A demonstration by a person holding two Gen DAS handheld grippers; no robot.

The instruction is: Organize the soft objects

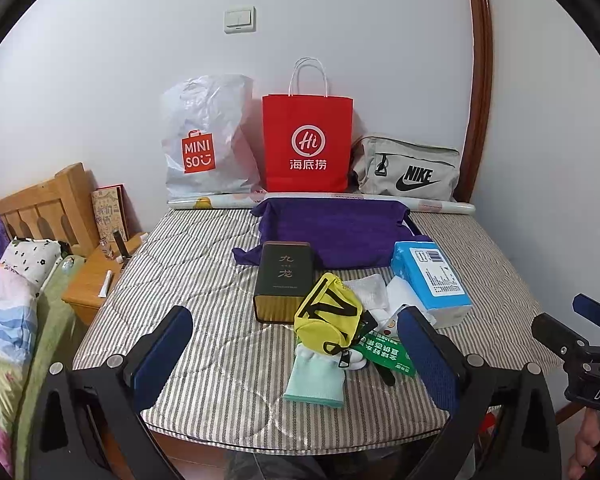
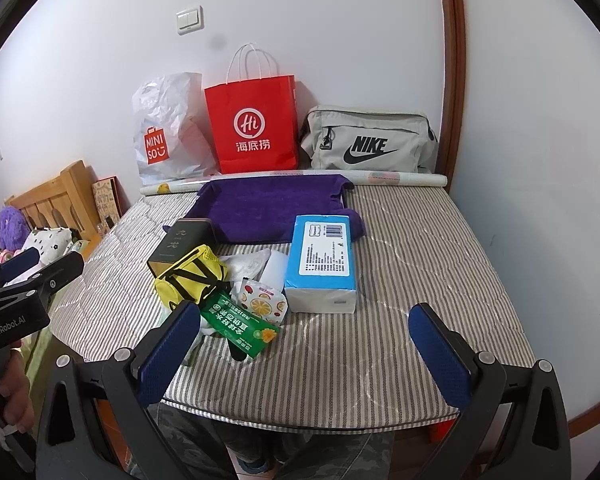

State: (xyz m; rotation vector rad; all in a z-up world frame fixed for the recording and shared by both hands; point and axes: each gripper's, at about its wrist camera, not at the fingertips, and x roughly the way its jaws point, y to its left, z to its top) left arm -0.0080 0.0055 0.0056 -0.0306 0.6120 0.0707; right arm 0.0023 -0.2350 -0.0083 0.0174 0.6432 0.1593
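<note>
Left gripper (image 1: 296,354): blue-padded fingers (image 1: 162,354) spread wide, nothing held. Framed between them, on the striped mattress (image 1: 204,264), a pile of small things is seen. Right gripper (image 2: 303,348): fingers likewise wide apart, empty, held above the near edge of the mattress.

Pile, nearest first: a mint-green sock (image 1: 315,380) lies flat toward the near edge, partly under a yellow pouch (image 1: 327,320) with black straps. A green printed packet (image 2: 240,320) lies just beside the pouch, on its right. A fruit-patterned soft item (image 2: 262,300) is touching the packet; whether it is a sock or a small pouch cannot be told. White crumpled fabric (image 1: 369,290) is noted behind these.

A dark tin box (image 1: 284,280) stands just left of the pouch, touching it. A blue tissue pack (image 2: 321,260) lies at the right of the pile.

Further back a purple cloth (image 1: 339,228) is spread flat. Against the wall are lined up a white Miniso bag (image 1: 208,140), a red paper bag (image 1: 307,144) and a grey Nike bag (image 1: 409,168), with a rolled sheet (image 2: 399,179) lying before them.

Left of the mattress a wooden nightstand (image 1: 90,276) is recorded.
</note>
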